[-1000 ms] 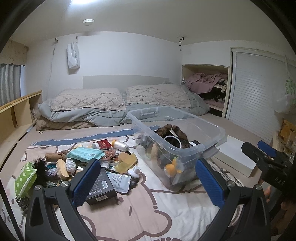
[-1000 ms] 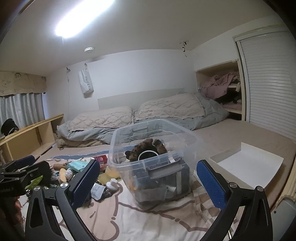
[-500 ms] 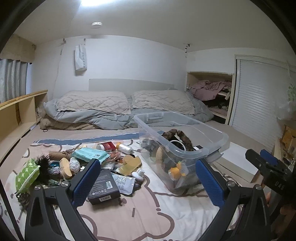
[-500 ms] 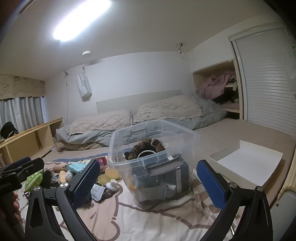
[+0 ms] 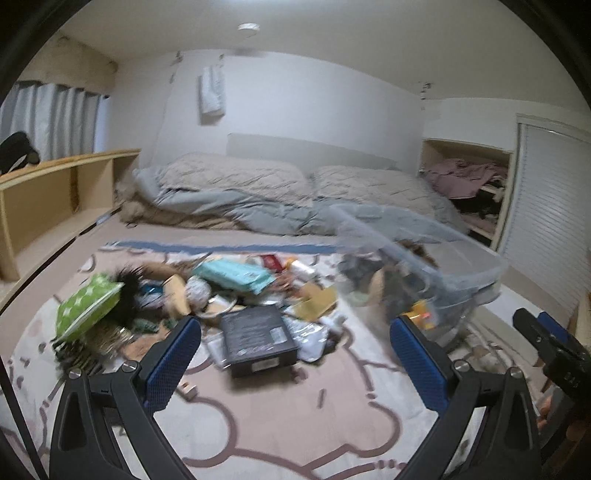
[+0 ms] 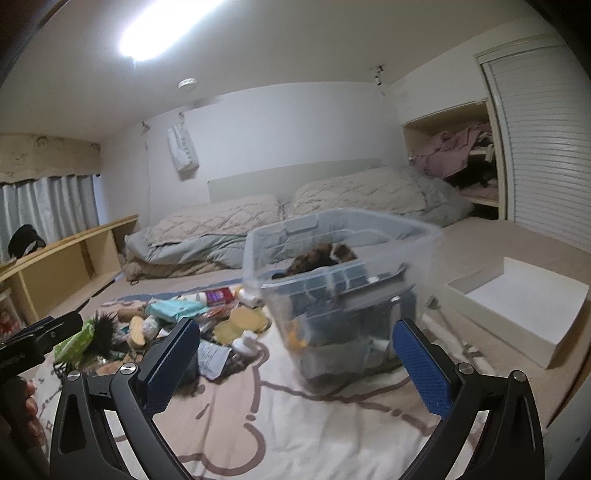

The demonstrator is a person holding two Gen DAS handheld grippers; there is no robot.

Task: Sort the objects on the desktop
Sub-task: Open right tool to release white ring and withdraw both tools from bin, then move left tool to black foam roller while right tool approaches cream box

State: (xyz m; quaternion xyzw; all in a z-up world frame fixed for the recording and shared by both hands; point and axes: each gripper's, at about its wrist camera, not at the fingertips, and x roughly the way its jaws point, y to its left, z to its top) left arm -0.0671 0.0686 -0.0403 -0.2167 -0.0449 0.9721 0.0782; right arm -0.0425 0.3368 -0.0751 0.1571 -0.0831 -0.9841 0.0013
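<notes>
Dim, motion-blurred fisheye views — ceiling light [image 6: 170,27] glaring overhead.

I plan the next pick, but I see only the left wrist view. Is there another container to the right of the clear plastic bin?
Observer: Yes. The right wrist view shows a white shallow cardboard box right of the clear plastic bin, apart from it and open on top.
Operator: Does something lie in that box?
Observer: The part of its floor that shows is plain white, with nothing on it.
Operator: Are the right tongs free?
Observer: Yes, the right tongs stand open with nothing between them.
</notes>
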